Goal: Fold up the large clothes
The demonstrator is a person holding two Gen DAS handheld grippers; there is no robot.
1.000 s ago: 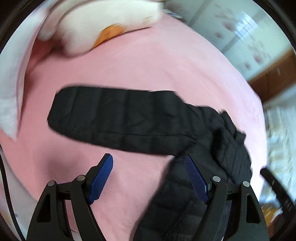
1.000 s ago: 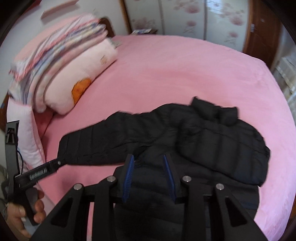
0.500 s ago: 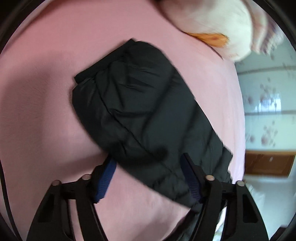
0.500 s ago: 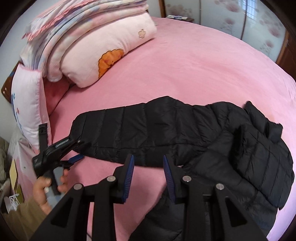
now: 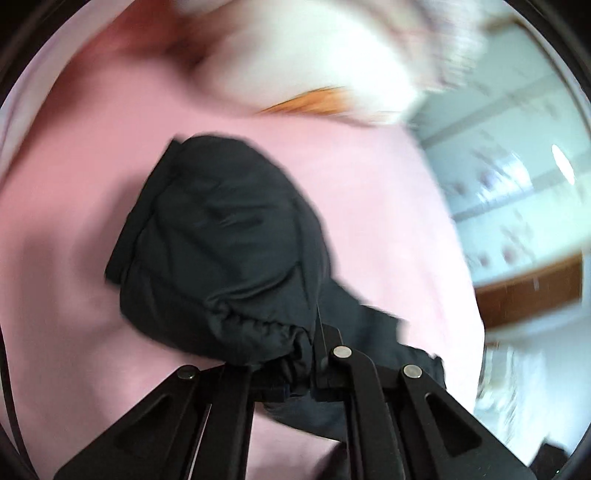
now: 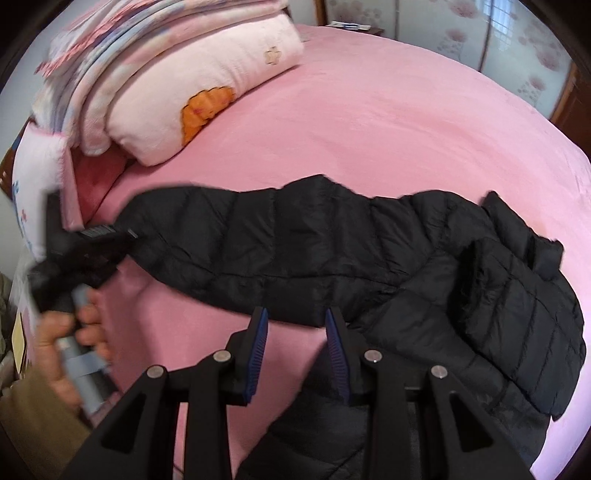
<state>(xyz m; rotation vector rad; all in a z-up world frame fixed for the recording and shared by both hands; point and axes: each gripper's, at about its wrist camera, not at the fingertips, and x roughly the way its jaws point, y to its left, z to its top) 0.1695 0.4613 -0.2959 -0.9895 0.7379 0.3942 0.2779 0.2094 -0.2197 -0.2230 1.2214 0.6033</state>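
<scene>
A black quilted down jacket (image 6: 461, 288) lies on the pink bed (image 6: 369, 122), one sleeve (image 6: 266, 240) stretched out to the left. My left gripper (image 5: 295, 354) is shut on the cuff of that sleeve (image 5: 221, 251), which bunches up in front of its camera. It also shows in the right wrist view (image 6: 122, 240), held by a hand at the sleeve's left end. My right gripper (image 6: 295, 328) is open and empty, just above the sleeve's near edge where it meets the jacket body.
A pink pillow with an orange patch (image 6: 207, 92) and folded striped blankets (image 6: 122, 48) lie at the bed's far left. A white bed rail pad (image 6: 33, 177) stands at the left edge. Wardrobe doors (image 6: 480, 33) stand behind the bed.
My left gripper has moved onto the sleeve cuff and shut on it. My right gripper has swung left, from over the jacket body toward the sleeve, staying open.
</scene>
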